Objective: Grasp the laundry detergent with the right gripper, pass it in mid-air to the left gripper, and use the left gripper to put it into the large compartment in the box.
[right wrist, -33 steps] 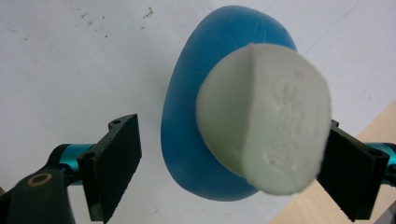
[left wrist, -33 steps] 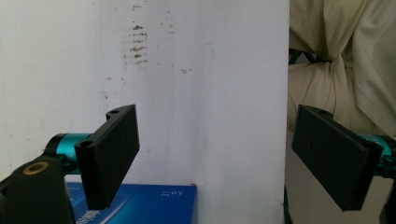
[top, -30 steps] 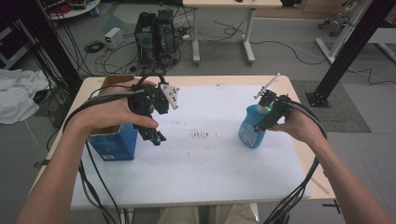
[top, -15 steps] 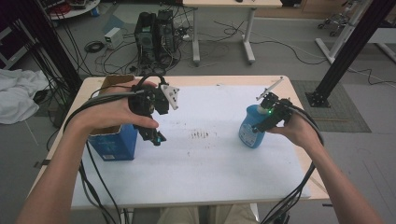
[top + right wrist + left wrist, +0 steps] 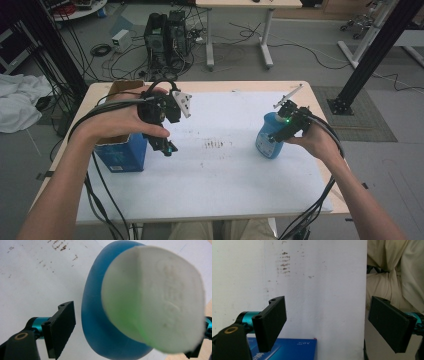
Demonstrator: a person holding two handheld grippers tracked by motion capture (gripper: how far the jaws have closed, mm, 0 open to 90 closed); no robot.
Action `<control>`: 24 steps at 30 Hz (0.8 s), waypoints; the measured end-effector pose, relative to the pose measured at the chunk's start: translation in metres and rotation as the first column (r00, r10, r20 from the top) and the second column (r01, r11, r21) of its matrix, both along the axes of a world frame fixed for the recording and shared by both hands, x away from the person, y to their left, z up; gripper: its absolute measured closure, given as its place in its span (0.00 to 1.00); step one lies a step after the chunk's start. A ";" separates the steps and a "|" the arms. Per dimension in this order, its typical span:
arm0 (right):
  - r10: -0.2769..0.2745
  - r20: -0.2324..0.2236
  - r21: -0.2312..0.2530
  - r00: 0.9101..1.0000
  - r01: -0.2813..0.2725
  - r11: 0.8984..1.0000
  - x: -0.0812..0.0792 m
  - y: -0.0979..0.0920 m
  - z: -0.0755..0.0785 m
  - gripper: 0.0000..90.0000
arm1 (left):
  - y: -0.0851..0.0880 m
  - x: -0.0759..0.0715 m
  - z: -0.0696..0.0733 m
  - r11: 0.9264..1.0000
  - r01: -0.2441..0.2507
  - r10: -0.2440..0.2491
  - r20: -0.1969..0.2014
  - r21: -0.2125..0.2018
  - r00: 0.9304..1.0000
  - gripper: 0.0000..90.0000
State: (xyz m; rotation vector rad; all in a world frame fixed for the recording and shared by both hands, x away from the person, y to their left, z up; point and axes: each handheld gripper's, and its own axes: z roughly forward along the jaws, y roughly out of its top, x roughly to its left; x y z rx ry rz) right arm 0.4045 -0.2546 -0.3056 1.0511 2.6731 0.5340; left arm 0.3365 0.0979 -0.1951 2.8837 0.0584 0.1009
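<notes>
A blue bottle (image 5: 265, 142) with a white cap (image 5: 152, 297) stands on the right side of the white mat (image 5: 225, 180). My right gripper (image 5: 276, 135) hangs just over it, open. In the right gripper view the bottle (image 5: 100, 335) sits between the jaws of the right gripper (image 5: 136, 312), the left one a small gap from its side and the right one mostly hidden behind the cap. My left gripper (image 5: 167, 149) points down beside a blue box (image 5: 120, 156). The left gripper (image 5: 328, 302) stands wide open with nothing in it.
Brown stains (image 5: 215, 145) mark the middle of the mat, also seen as stains (image 5: 283, 262). A cardboard box (image 5: 119, 89) sits at the table's back left. The blue box (image 5: 289, 350) lies just under the left jaws, near the table's front edge and the person's trousers (image 5: 394, 277).
The right gripper has come down a little closer over the bottle. The left gripper has hardly moved.
</notes>
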 end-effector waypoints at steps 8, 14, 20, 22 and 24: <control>-0.001 0.002 -0.001 1.000 0.001 1.000 0.001 0.000 -0.001 0.14 | 0.000 0.000 0.000 1.000 -0.001 0.001 -0.002 0.003 1.000 0.17; -0.001 0.002 -0.001 1.000 0.001 1.000 0.001 0.000 -0.001 0.15 | 0.000 0.000 0.000 1.000 -0.001 0.001 -0.002 0.003 1.000 0.17; -0.001 0.002 -0.001 1.000 0.001 1.000 0.001 0.000 -0.001 0.15 | 0.000 0.001 0.000 1.000 -0.001 0.001 -0.001 0.004 1.000 0.17; -0.001 0.002 -0.001 1.000 0.001 1.000 0.001 0.000 -0.001 0.18 | 0.000 0.001 0.000 1.000 -0.001 0.001 -0.001 0.004 1.000 0.17; -0.001 0.002 -0.001 1.000 0.001 1.000 0.001 0.000 -0.001 0.18 | 0.000 0.001 0.000 1.000 -0.001 0.001 -0.001 0.004 1.000 0.17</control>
